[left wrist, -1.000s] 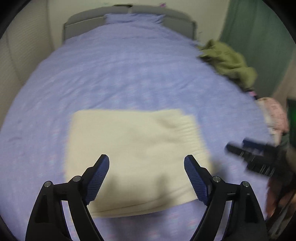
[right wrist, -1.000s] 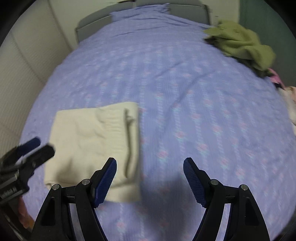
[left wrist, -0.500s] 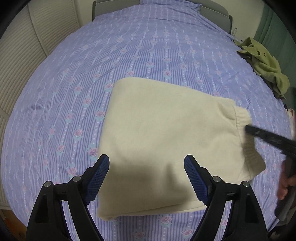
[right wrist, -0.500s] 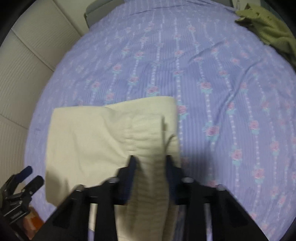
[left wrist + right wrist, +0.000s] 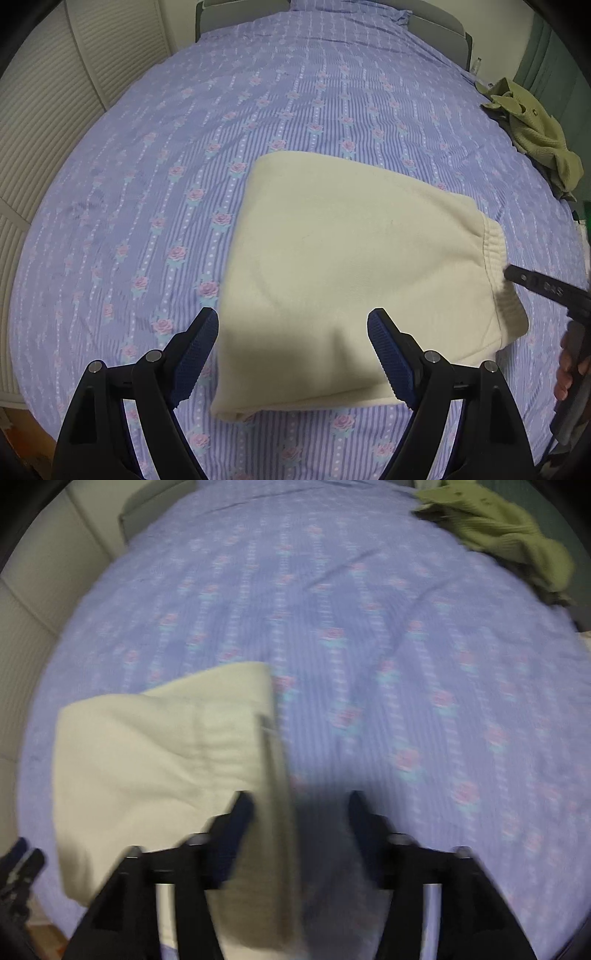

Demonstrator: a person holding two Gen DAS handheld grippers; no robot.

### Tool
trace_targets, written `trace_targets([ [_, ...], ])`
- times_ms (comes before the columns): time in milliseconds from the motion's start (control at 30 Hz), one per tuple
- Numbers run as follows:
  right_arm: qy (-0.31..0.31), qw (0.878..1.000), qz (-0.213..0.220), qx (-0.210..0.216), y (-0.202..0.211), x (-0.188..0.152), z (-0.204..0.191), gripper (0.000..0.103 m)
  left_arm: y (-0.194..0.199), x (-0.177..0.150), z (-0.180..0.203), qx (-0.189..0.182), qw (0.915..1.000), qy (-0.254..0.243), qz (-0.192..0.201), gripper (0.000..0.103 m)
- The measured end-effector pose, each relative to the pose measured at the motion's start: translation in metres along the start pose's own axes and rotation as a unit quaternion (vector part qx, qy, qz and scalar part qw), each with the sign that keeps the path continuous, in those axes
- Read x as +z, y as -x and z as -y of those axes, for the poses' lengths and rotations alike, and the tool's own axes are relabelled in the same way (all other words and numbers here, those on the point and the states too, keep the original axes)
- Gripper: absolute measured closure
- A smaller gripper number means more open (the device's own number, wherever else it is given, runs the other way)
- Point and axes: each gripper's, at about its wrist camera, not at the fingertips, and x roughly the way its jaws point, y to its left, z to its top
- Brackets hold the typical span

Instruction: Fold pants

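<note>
Cream pants [image 5: 354, 266], folded into a rectangle, lie on the purple flowered bedspread [image 5: 258, 110]. My left gripper [image 5: 293, 321] hangs open just above their near edge, touching nothing. At the pants' right end is the ribbed waistband [image 5: 495, 266], with one finger of the right gripper [image 5: 535, 286] beside it. In the blurred right wrist view, my right gripper [image 5: 301, 812] has its jaws opening. A raised fold of the pants [image 5: 273, 775] stands between them beside the left finger, clear of the right one.
A crumpled green garment [image 5: 535, 136] lies at the bed's far right edge. Slatted white panels [image 5: 55, 92] line the left side, and a grey headboard [image 5: 436, 22] closes the far end. A hand [image 5: 569, 373] grips the right gripper's handle. The left gripper [image 5: 22, 856] shows at the lower left.
Both grippers have come down closer to the pants. The right gripper went from wide open to pinching the waistband, and its jaws now stand apart again.
</note>
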Motion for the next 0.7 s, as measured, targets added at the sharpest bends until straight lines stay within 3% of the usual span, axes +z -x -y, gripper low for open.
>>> trace_targets([
  [100, 0.003, 1.0, 0.021, 0.013, 0.03, -0.016, 0.006, 0.04, 0.016, -0.004, -0.003, -0.003, 0.9999, -0.002, 0.014, 0.02],
  [200, -0.001, 0.998, 0.059, 0.026, 0.062, -0.03, 0.006, 0.024, 0.031, -0.007, -0.007, -0.007, 0.9994, -0.005, 0.033, 0.015],
  [367, -0.04, 0.993, 0.093, 0.054, 0.094, -0.06, -0.001, 0.018, 0.041, -0.012, -0.03, -0.017, 0.9986, 0.007, 0.049, 0.009],
  [700, -0.035, 0.998, 0.04, 0.031, 0.062, -0.077, -0.022, 0.018, 0.031, -0.025, -0.06, 0.026, 0.9993, 0.012, 0.025, 0.008],
])
